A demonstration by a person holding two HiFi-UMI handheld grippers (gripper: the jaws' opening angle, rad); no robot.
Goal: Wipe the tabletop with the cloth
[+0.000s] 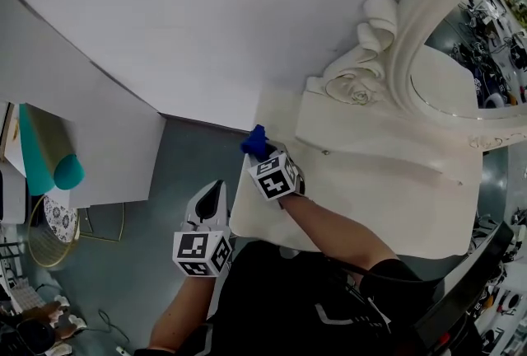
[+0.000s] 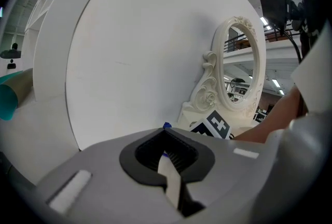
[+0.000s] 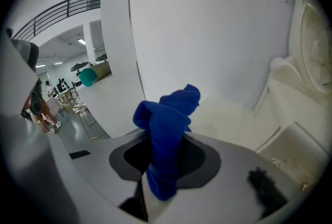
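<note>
Cloth point(image 3: 168, 140) bunched, clamped in right gripper point(image 1: 260, 150) at the tabletop's point(image 1: 370, 198) far-left corner, by the wall. Left gripper point(image 1: 212, 196) jaws together, empty, off the left edge. Looks like wipe start; next needs cloth pressed down, swept toward the mirror point(image 1: 461, 58).

A plain white wall point(image 1: 206, 16) fills most of the head view, and a second white panel point(image 1: 107, 132) stands at an angle on the left. The floor point(image 1: 165, 222) is dull grey. An ornate cream mirror point(image 1: 409, 41) stands on the pale tabletop point(image 1: 370, 198) against the wall. To the left lean teal-ended rolls point(image 1: 51, 161) above a gold-rimmed round stand point(image 1: 76, 237). The right gripper view shows a balcony railing point(image 3: 52, 13) and strip lights point(image 3: 81, 41) overhead.
</note>
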